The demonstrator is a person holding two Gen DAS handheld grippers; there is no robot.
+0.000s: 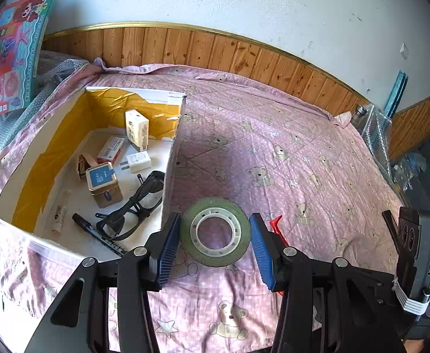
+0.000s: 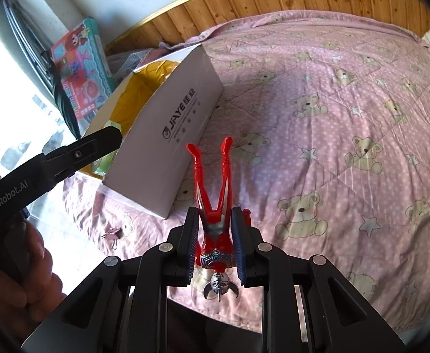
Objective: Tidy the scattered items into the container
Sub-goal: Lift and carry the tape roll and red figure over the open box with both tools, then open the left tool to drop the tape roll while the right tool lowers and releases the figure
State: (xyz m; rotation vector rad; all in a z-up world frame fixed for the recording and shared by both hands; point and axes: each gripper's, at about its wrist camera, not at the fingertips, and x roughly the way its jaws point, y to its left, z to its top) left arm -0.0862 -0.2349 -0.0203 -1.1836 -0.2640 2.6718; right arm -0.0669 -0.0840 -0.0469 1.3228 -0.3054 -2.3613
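On the bed just right of the box [image 1: 167, 158], my left gripper [image 1: 215, 236] straddles the tape roll [image 1: 215, 231], jaws wide — not yet gripping. My right gripper [image 2: 216, 245] clamps the toy figure [image 2: 215, 206] — it could twist loose by its slim waist.

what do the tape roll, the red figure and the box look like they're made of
Tape roll: likely clear plastic film, greenish and translucent, on a white plastic core. Red figure: seemingly moulded plastic, glossy red with silver parts. Box: apparently cardboard, matte white printed wall, yellow lining inside.
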